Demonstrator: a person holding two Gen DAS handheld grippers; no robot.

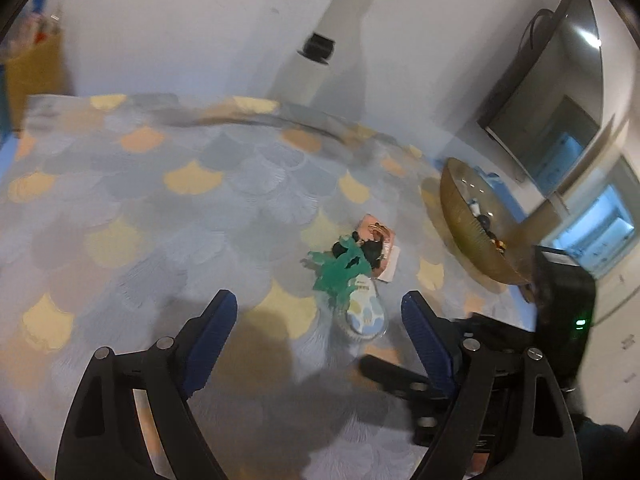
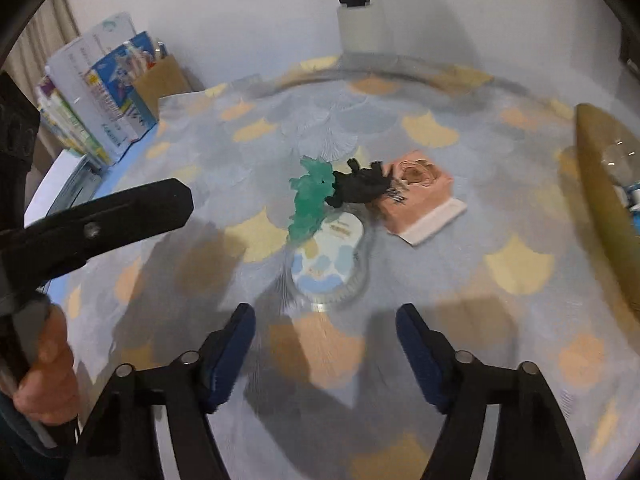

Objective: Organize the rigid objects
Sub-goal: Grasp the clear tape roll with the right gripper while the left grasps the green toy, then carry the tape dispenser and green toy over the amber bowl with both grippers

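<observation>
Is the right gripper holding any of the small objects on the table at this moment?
No, the right gripper stands open with nothing between its jaws, and the green toy lies untouched on the tablecloth.

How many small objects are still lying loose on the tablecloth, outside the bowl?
4, clustered mid-table: a green plastic figure, a black figure touching it, a pink card just right, and a round clear-rimmed piece nearest the cameras. Smaller things may be hidden beneath them.

Toys [image 2: 320, 196] centre on tablecloth [image 2: 200, 280] — card [image 2: 420, 200] right, bowl [image 2: 608, 208] far right.
</observation>
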